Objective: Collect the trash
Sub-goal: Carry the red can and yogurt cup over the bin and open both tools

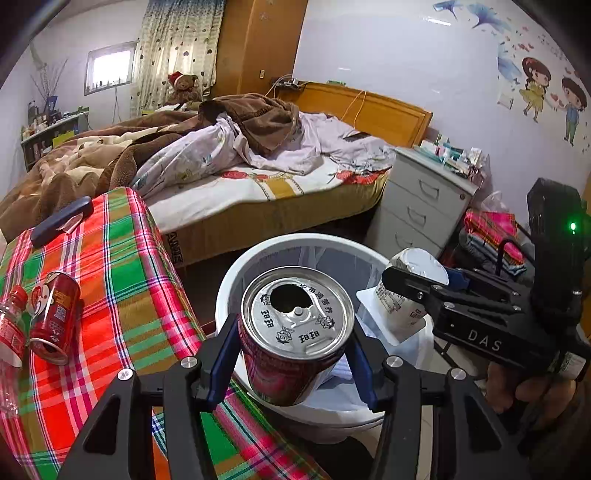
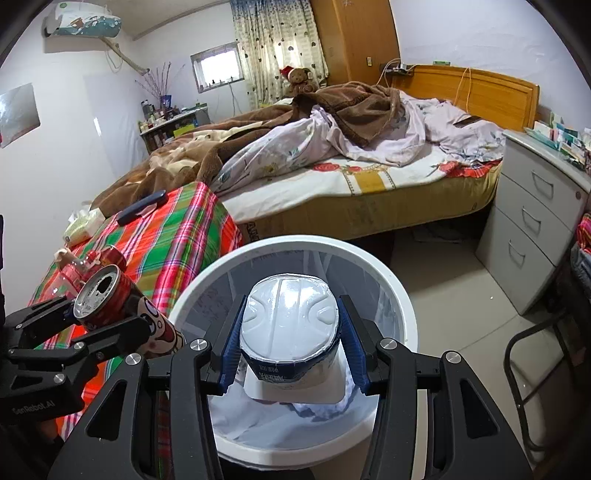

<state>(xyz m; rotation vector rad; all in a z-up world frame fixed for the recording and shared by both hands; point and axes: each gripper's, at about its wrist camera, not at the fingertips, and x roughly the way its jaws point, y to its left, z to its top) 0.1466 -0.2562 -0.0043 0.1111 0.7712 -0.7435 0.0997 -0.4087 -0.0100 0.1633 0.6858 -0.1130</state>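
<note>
bin mouth (image 2: 400, 295): open below both tools, only a crumpled liner inside | left of frame: plaid-covered bench (image 1: 122, 280) touches the bin rim, with a second can (image 1: 53, 317) and bottle (image 1: 11, 325) lying on it | behind: bed (image 2: 369, 206) | right: drawer unit (image 2: 532, 229), bare floor (image 2: 454, 291) between | lower right: dark chair frame (image 2: 517, 369)

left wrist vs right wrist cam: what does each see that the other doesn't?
Left wrist only: the cartoon wall sticker, a hand gripping the right gripper, and a second red can seen whole, lying on the plaid cloth.
Right wrist only: the air conditioner, the tissue pack.
Both: the white bin, the red can in the left gripper, the white cup held by the right gripper, and the bed.
</note>
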